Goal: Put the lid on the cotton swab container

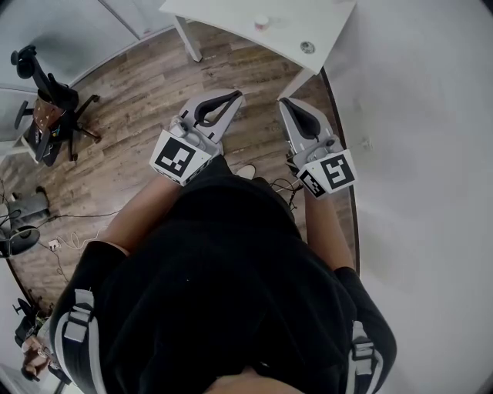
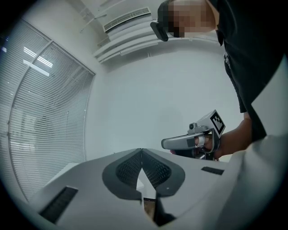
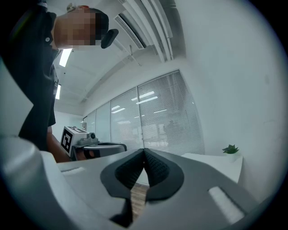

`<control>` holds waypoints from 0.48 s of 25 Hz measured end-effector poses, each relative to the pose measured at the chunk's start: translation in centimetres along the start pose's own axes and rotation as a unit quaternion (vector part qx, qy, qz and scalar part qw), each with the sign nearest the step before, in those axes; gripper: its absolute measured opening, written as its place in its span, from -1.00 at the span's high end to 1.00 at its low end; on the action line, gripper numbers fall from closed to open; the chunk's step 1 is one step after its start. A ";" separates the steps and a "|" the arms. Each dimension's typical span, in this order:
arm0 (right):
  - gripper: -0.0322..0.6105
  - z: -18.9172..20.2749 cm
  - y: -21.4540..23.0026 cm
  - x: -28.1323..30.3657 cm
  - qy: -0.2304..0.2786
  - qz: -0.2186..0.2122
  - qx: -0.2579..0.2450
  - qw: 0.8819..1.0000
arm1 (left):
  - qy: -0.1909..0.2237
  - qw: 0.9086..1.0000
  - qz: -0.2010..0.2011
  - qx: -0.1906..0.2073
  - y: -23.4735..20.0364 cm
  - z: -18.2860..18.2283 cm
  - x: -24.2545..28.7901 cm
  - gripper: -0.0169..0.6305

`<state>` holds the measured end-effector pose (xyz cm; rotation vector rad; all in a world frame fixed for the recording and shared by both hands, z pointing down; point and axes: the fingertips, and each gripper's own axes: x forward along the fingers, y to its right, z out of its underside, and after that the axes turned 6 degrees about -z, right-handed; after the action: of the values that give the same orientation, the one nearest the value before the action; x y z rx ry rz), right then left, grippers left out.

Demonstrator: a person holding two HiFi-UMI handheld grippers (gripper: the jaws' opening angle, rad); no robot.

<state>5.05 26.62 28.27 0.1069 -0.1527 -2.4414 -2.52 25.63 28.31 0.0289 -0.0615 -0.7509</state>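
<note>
Left gripper point(image 1: 236, 97) and right gripper point(image 1: 284, 101) are both closed tight with nothing between the jaws, side by side mid-frame over the wood floor point(image 1: 139, 92) in the head view. White table point(image 1: 231, 15) at top centre carries a small container point(image 1: 262, 21). Right of it lies a round disc point(image 1: 307, 48), maybe the lid, too small to tell; both are well apart from the grippers.

claws point(image 1: 236, 97) point(image 1: 284, 102): 2 | table point(image 1: 223, 14): 1 | chair point(image 1: 51, 115): 1 | plant point(image 3: 230, 149): 1
</note>
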 end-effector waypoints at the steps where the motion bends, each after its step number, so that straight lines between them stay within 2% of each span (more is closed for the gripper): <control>1: 0.87 0.0 0.0 0.0 0.000 0.001 0.000 1.000 | -0.001 1.000 0.000 -0.002 0.0 0.1 -0.1 0.92; 9: 0.86 -0.1 -0.3 0.1 0.004 0.012 -0.002 1.000 | -0.004 1.000 -0.003 -0.004 -0.2 0.3 -0.7 0.91; 12: 0.61 -0.1 -0.1 0.1 0.001 0.018 -0.006 1.000 | 0.005 1.000 -0.001 -0.006 -0.2 -0.2 -0.7 0.90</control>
<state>4.90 26.61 28.10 0.1008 -0.1376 -2.4052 -3.21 25.98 28.10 0.0218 -0.0477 -0.7538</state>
